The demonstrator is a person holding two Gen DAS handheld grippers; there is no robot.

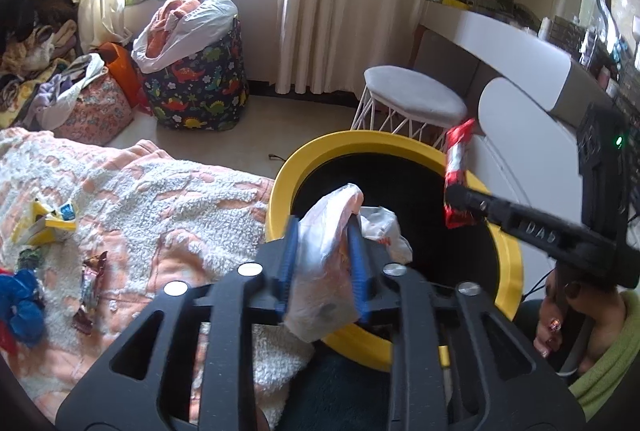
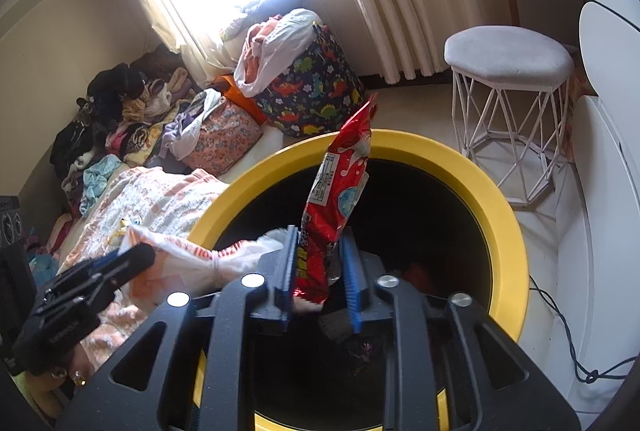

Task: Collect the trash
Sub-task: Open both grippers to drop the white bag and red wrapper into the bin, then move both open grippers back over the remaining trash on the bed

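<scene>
A round bin with a yellow rim and a black inside stands beside the bed. My left gripper hangs over its near edge. A crumpled white and orange plastic bag sits loosely between its parted blue pads, its lower end blurred. My right gripper is over the bin's mouth. A red snack wrapper stands up between its pads, against the left one, with a gap to the right one. The left wrist view shows the right gripper with that wrapper. The right wrist view shows the left gripper and the bag.
On the peach blanket lie a yellow carton, small candy wrappers and a blue crumpled thing. A white wire stool, a dinosaur-print hamper and a white desk stand beyond the bin. A cable runs over the floor.
</scene>
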